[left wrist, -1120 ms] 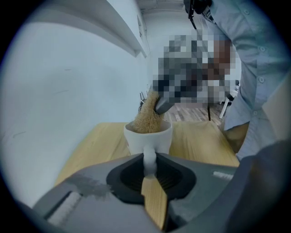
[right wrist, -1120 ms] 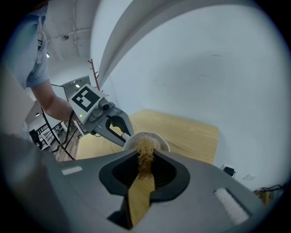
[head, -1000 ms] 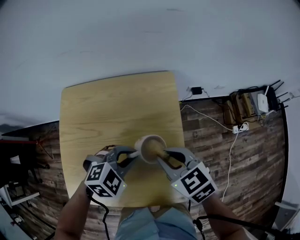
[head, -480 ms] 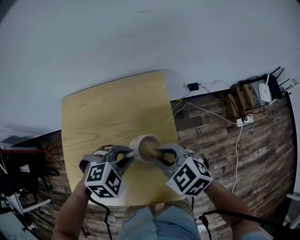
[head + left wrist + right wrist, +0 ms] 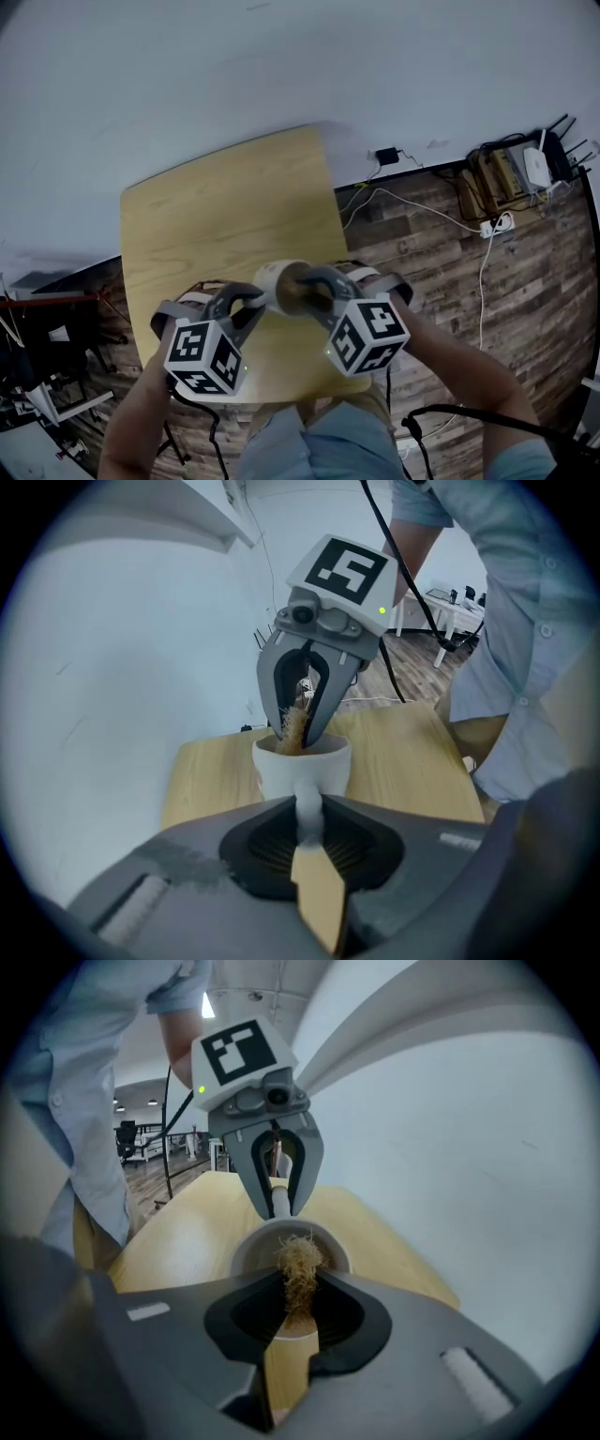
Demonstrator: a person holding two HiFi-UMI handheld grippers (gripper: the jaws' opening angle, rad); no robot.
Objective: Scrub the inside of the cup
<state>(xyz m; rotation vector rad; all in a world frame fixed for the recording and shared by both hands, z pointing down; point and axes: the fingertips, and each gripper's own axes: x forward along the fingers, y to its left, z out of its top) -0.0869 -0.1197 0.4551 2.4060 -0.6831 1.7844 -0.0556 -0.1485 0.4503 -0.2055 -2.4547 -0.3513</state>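
Holding the white cup [image 5: 300, 761] by its handle [image 5: 307, 810], the left gripper [image 5: 309, 832] has both jaws closed tightly on that handle. The cup is over the near part of the wooden table [image 5: 216, 216], between the two grippers, and its mouth is turned toward the right gripper [image 5: 298, 1312]. The right gripper is closed on a brush [image 5: 300, 1265] with light brown, rough fibres. The fibre end of the brush is inside the mouth of the cup. Whether the fibres touch the inner wall, I cannot tell.
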